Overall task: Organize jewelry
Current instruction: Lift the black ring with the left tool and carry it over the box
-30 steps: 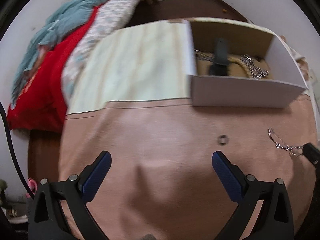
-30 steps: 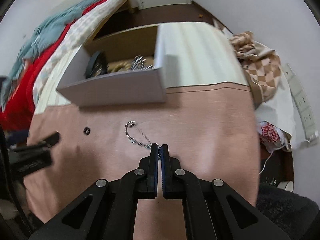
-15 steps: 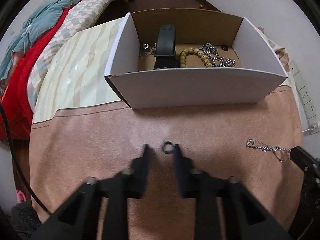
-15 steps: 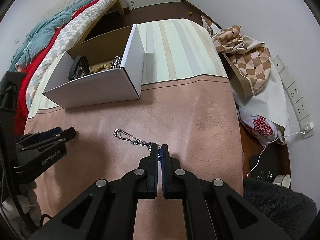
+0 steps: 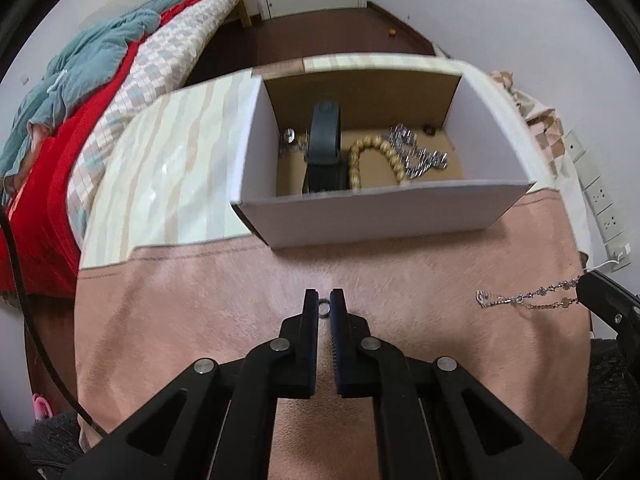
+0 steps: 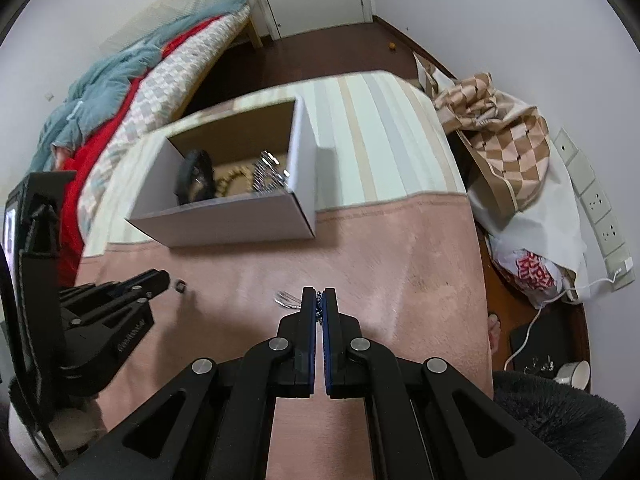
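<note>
Left gripper pinches small dark ring edge-on above pink blanket. Right gripper clamps silver chain, long axis horizontal, free end toward left gripper. White cardboard box beyond.

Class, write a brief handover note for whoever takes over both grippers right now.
Left gripper: shut on the small dark ring, just above the pink blanket.
Right gripper: shut on the silver chain, which hangs from its tips.
Done: black band, bead bracelet and other chains lie in the white box.
Left: drop ring and chain into the box.
</note>
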Tool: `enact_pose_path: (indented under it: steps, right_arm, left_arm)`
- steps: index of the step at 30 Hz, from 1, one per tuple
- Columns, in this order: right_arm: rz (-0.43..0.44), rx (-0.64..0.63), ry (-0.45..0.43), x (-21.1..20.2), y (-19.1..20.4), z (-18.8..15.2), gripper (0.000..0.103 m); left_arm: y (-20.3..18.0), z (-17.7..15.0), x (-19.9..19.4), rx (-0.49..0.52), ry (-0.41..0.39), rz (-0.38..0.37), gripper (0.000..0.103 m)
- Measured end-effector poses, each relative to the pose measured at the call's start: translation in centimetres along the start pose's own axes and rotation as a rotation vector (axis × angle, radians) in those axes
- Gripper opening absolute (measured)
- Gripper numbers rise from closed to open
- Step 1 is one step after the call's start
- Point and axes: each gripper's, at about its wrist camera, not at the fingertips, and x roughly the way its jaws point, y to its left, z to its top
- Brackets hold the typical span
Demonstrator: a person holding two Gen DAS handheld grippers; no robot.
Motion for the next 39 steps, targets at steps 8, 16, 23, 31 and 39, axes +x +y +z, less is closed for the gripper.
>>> enact_pose_path:
  steps: [8,16,23,31,39]
  right_arm:
    - [0.064,-0.003,-0.082,-3.8,1.5,2.2,0.003]
    - [0.124,-0.002,-0.161,-7.4,2.4,5.2,0.003]
    - [0.158,-0.052,-0.252,-10.0,4.2,9.9,0.002]
    - [0.202,-0.045,-0.258,-10.0,5.0,10.4,0.002]
    - [0.15,-0.003,-0.16,-7.3,3.0,5.1,0.002]
  left_arm:
    - [1.2,1.5,-3.6,-0.024,-0.07,-0.039,0.003]
    - [2.9,4.6,-7.9,-0.056,-0.156,-0.097,0.003]
    - [6.2,8.9,-11.0,-0.122,-0.231,-0.118,0.003]
    - [7.8,7.0,-8.7,-0.186,-0.158,-0.156,0.009]
    - [7.0,1.5,-2.2,-0.188,0.001,-0.109,0.099]
